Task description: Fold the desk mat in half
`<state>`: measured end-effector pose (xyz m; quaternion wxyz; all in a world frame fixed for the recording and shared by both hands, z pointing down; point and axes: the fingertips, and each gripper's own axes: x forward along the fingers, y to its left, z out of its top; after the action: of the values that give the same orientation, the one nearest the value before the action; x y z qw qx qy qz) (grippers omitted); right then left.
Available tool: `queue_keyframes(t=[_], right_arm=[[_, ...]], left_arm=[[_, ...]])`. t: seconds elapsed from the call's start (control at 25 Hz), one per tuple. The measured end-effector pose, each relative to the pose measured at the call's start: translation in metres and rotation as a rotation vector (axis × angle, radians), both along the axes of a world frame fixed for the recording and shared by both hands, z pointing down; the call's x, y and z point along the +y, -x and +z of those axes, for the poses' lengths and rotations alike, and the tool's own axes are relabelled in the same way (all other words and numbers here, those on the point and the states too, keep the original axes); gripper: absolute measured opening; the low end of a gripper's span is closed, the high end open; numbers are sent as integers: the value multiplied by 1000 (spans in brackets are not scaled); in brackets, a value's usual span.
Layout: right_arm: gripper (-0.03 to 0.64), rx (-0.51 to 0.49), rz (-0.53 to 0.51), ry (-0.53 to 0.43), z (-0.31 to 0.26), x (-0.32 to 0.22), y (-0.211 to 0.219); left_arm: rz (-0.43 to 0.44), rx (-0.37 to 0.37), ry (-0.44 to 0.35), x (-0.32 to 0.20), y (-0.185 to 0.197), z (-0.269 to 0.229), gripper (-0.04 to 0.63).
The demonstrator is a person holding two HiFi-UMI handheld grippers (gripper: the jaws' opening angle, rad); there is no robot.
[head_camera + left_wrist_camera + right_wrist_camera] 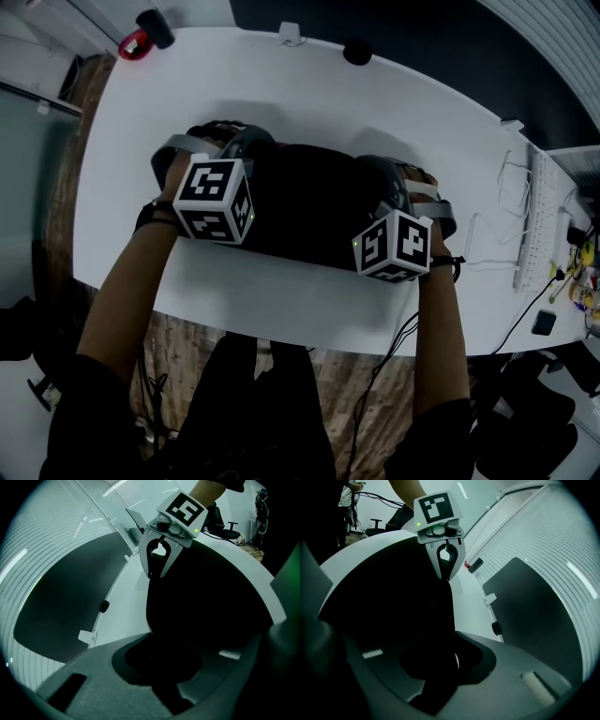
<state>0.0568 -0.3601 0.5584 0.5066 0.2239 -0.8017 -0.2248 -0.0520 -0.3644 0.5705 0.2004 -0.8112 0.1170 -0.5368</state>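
Note:
The black desk mat [314, 202] lies on the white table [281, 84], stretched between my two grippers, which point at each other. My left gripper [265, 155] is at the mat's left end, and in the left gripper view its jaws [161, 667] are shut on the mat [201, 611]. My right gripper [367, 176] is at the right end. In the right gripper view the mat [393, 602] runs between its jaws [445, 667], and a thin bright gap shows beside one jaw. Each gripper view shows the other gripper [157, 571] [445, 573] at the mat's far end.
A red-and-black object [141, 39], a white clip [291, 36] and a black round knob [356, 52] sit along the table's far edge. A white keyboard [539, 225] and cables [487, 234] lie at the right. The table's near edge is close below the mat.

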Motion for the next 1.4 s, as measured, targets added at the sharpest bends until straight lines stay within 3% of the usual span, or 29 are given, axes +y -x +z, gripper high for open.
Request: queue_keyframes(t=[0.28, 0.68, 0.96, 1.2, 1.4], right_arm=[[112, -35, 51, -20, -2, -3, -3], [100, -44, 107, -39, -3, -3, -3], [110, -84, 205, -19, -4, -6, -6], [123, -168, 283, -32, -18, -11, -12], [117, -240, 334, -18, -26, -9, -11]], left_arm=[[-20, 36, -48, -1, -1, -1, 49], [-86, 76, -118, -5, 2, -4, 75], [-250, 167, -92, -12, 11, -9, 112], [-293, 180, -77, -11, 15, -13, 113], [-356, 232, -59, -14, 20, -22, 112]])
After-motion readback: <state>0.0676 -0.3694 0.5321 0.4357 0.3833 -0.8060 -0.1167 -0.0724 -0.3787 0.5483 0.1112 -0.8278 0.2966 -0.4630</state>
